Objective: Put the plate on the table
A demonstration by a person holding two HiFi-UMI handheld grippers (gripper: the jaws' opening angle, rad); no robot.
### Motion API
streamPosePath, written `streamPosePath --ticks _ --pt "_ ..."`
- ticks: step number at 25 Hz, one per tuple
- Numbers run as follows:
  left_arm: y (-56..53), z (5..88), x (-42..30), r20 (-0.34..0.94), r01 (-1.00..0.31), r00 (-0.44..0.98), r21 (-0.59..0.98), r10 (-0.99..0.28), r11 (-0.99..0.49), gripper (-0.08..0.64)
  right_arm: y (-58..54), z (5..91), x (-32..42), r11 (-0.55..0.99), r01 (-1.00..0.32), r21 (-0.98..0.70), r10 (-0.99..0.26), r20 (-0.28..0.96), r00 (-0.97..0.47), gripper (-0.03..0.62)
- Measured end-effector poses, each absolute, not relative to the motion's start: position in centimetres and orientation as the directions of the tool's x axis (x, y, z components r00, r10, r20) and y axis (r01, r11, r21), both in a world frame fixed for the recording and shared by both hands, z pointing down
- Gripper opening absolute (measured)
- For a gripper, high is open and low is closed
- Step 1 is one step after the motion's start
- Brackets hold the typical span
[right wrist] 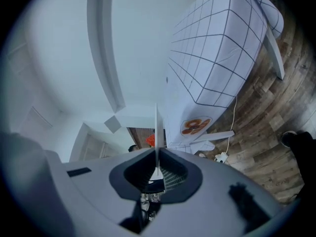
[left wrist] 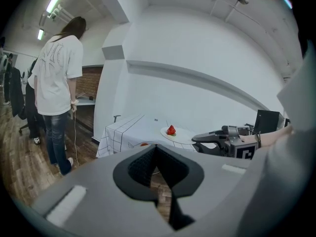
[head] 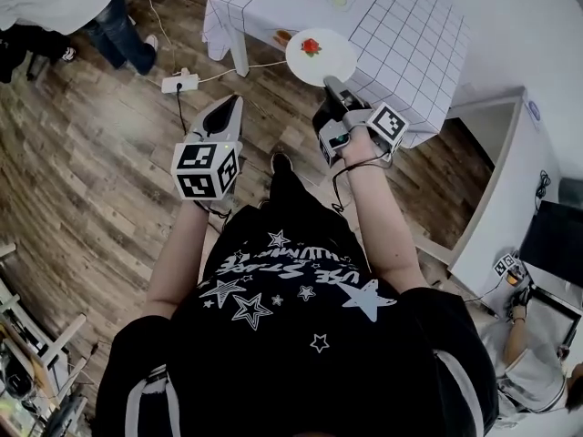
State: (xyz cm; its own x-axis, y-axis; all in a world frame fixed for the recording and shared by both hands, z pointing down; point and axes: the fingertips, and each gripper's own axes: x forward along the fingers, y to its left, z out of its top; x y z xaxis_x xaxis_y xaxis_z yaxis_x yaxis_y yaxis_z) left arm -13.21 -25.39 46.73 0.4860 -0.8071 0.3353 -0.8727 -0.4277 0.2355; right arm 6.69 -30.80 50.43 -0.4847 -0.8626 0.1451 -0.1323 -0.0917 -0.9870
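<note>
Head view: the right tongs [head: 332,86] pinch the rim of a white plate [head: 333,62] carrying a strawberry [head: 311,46]. The plate is held in the air at the near edge of the grid-cloth bench [head: 410,35]. The left tongs [head: 230,107] hang well apart from it, over the wood floor [head: 91,153].

Left gripper view: the left tongs [left wrist: 157,149] are pressed together with nothing between them. The plate [left wrist: 181,134] is ahead, beside the bench [left wrist: 128,130].

Right gripper view: the right tongs [right wrist: 157,154] clamp the plate [right wrist: 157,127], which is seen edge-on.
</note>
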Motion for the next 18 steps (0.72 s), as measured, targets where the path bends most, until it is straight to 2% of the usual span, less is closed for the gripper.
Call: streamPosePath --ticks 10,18 --pt "-36.1 45.2 -8.4 0.373 -0.859 0.513 0.223 -0.773 -0.462 0.009 -39.6 50.6 10.5 -0.141 -0.109 -0.984 -0.866 0.176 -0.468 0.026" --pt "-39.0 46.9 -7.2 0.404 -0.867 0.498 0.205 -0.767 -0.455 0.009 -42.8 53.2 10.8 -0.153 -0.091 -0.984 -0.846 0.178 -0.503 0.026"
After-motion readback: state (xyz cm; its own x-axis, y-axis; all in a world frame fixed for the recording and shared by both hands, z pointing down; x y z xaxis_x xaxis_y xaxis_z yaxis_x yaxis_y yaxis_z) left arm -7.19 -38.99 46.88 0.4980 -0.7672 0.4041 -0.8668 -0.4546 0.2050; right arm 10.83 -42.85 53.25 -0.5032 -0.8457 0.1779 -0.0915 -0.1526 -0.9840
